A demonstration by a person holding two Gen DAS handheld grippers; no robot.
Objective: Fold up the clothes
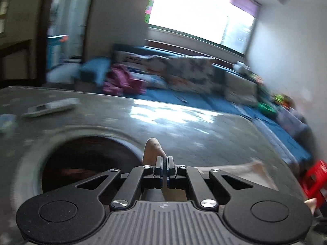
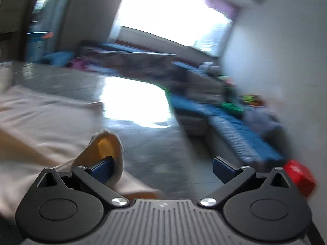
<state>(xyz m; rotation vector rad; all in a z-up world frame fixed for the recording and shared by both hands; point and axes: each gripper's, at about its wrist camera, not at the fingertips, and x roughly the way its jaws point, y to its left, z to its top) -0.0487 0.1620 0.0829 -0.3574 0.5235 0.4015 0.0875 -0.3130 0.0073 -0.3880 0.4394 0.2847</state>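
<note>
A beige garment [image 2: 40, 120] lies on the grey table [image 2: 155, 159], spread at the left of the right wrist view. My right gripper [image 2: 163, 168] is open; a curled edge of the garment [image 2: 106, 143] with an orange inner side drapes over its left finger. In the left wrist view my left gripper [image 1: 164, 161] is shut on a fold of the beige garment [image 1: 152, 151], which sticks up between the fingertips. More of the cloth [image 1: 245, 173] shows at the right behind the gripper. Both views are blurred.
A remote control [image 1: 51, 107] lies on the table [image 1: 184, 126] at the far left. A dark round opening [image 1: 87, 161] sits in the tabletop to the left of my left gripper. A blue sofa [image 1: 184, 94] with cushions and clothes stands behind. A red stool [image 1: 314, 175] is at the right.
</note>
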